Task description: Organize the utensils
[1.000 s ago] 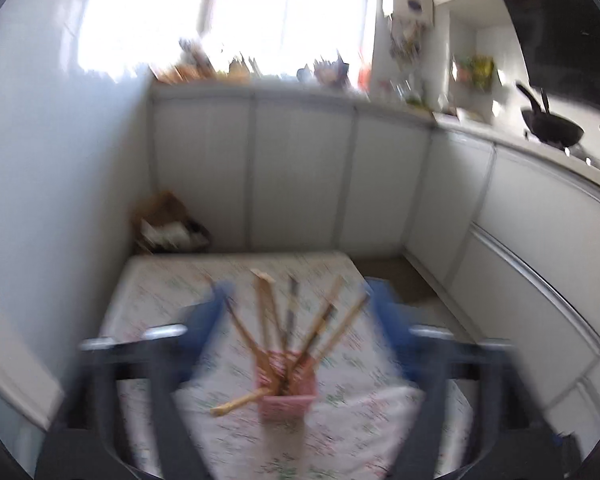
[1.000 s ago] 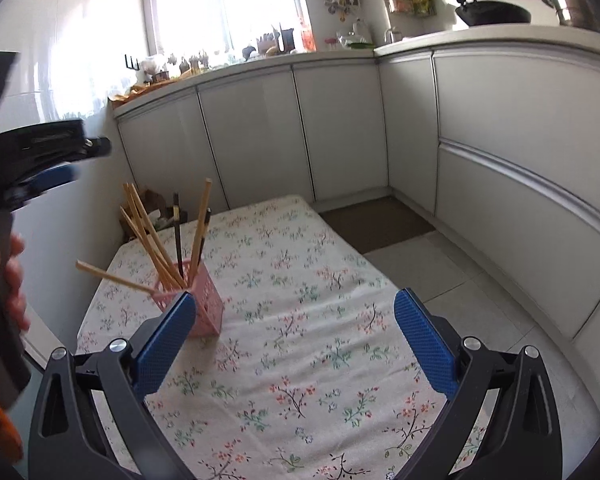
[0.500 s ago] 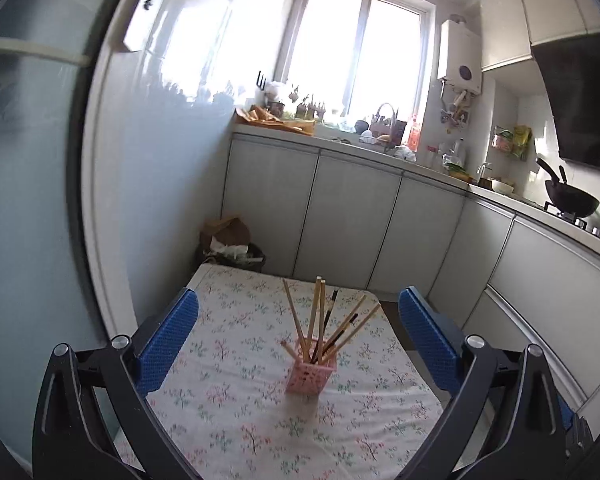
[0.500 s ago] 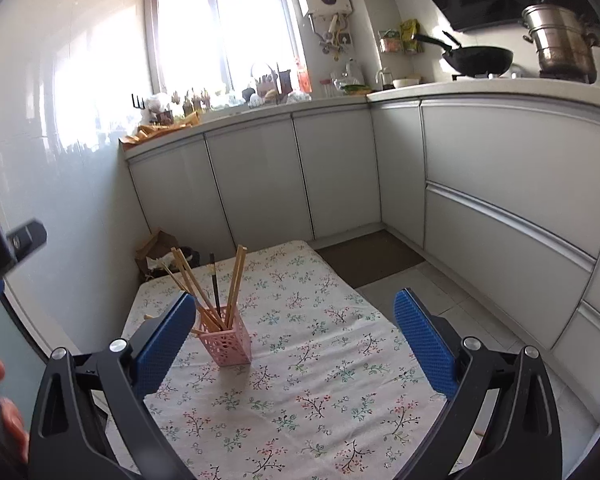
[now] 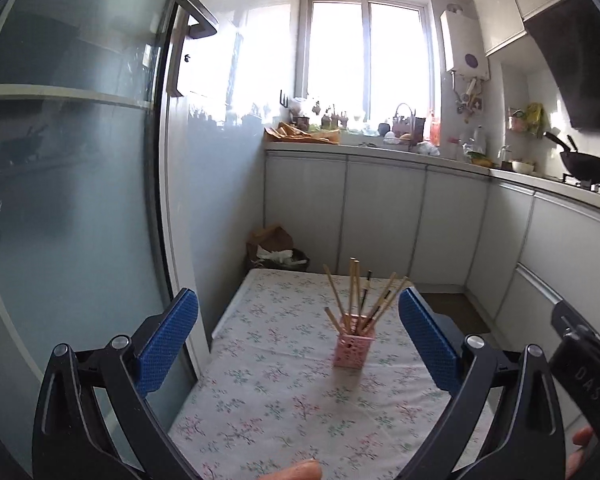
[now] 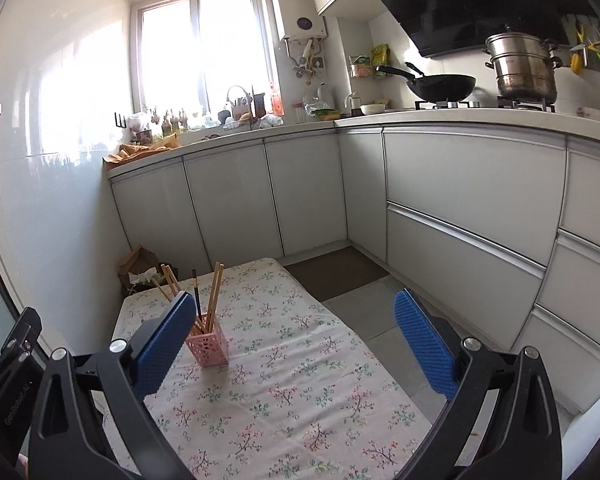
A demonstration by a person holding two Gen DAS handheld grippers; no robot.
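A pink perforated holder (image 5: 354, 344) stands upright on the table with the floral cloth (image 5: 283, 392). Several wooden chopsticks (image 5: 354, 288) and a dark one stick up from it, fanned out. The holder also shows in the right wrist view (image 6: 208, 346), partly behind my left finger there. My left gripper (image 5: 297, 328) is open and empty, held high and well back from the holder. My right gripper (image 6: 295, 332) is open and empty, also high, with the holder to its lower left.
A glass door (image 5: 71, 200) stands close on the left. White cabinets (image 6: 460, 208) run along the back and right, with a wok (image 6: 440, 86) and steel pot (image 6: 524, 68) on the counter. A bin with bags (image 5: 277, 254) sits beyond the table's far end.
Both grippers have pulled up and back from the table. The holder now looks smaller and farther away. Both grippers stay open and empty.
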